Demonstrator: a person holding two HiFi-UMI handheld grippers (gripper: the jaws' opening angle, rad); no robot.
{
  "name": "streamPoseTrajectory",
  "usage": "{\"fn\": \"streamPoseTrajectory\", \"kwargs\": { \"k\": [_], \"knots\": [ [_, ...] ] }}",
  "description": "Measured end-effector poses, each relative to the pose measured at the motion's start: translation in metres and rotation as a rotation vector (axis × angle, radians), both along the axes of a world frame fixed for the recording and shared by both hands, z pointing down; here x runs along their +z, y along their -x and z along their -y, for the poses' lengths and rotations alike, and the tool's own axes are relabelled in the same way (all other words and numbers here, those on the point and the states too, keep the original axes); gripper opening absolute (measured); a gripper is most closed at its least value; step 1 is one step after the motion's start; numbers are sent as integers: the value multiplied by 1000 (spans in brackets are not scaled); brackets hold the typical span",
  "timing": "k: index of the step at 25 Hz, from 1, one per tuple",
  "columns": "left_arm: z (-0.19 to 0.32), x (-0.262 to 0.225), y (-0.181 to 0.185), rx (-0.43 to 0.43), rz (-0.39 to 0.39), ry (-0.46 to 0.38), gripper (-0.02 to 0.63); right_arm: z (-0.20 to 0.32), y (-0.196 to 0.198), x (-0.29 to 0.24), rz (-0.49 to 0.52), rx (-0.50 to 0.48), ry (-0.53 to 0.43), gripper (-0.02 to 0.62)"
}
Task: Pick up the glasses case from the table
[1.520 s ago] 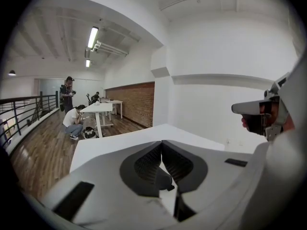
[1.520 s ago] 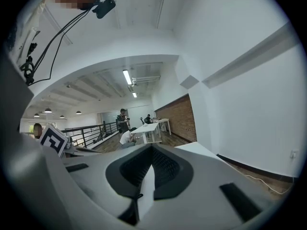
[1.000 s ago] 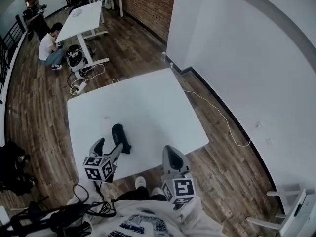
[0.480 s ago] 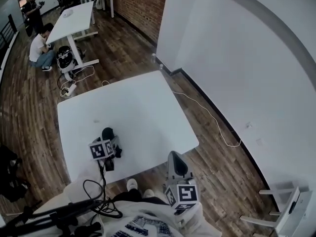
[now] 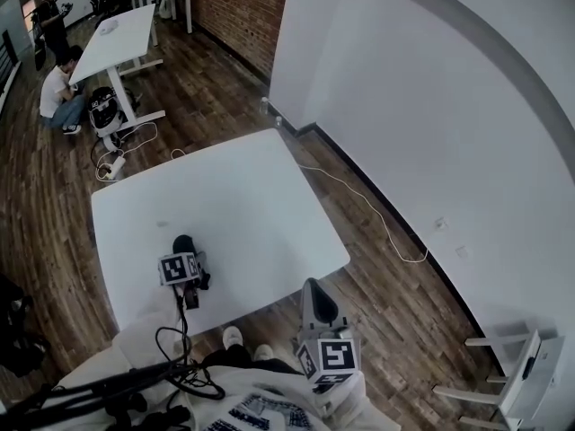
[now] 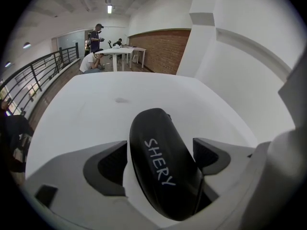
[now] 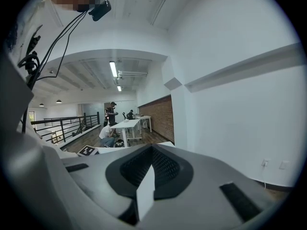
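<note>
A black oblong glasses case (image 5: 183,243) (image 6: 158,143) with white lettering lies near the front left of the white table (image 5: 252,196) (image 6: 96,99). My left gripper (image 5: 190,272) (image 6: 160,162) points steeply down over it. Its jaws are spread wide on either side of the case, with a gap showing at each pad, and its marker cube hides much of the case in the head view. My right gripper (image 5: 316,299) (image 7: 148,176) hovers off the table's front edge, pointing roughly level, its pads together and holding nothing.
A second white table (image 5: 117,34) stands far back left with a crouching person (image 5: 56,92) beside it. A power strip (image 5: 110,163) and a white cable (image 5: 364,209) lie on the wood floor. A white wall runs along the right and a white chair (image 5: 512,389) stands at the bottom right.
My left gripper has dropped down and forward from the table's front edge onto the case, so its jaws now straddle it. My right gripper has shifted only slightly.
</note>
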State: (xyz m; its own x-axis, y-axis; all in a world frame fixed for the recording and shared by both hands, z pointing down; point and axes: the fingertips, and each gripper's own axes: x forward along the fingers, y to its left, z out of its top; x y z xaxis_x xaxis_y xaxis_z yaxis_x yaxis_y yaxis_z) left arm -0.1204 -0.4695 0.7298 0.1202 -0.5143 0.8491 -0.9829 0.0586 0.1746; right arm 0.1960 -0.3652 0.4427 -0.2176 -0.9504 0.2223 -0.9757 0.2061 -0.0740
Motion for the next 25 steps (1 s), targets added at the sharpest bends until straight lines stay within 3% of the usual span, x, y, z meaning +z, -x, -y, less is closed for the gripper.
{"fn": "streamPoseTrajectory", "kwargs": {
  "k": [6,10,14,19,25],
  "knots": [
    [-5,2,-2,44,1,24,400,-4,-4,2,4,8,-1,5],
    [0,-19,-3,61,-21,-44,385,-2,-3,4,14,2,-4,5],
    [10,-76,-13,134,-48,-189,380,5,3,3,30,-21,-16,5],
    [19,-182,-21,245,-55,-440,377,26,18,-5,64,-59,-38,5],
    [4,-280,-17,239,-51,-651,377,58,43,-29,85,-126,-91,5]
  ]
}}
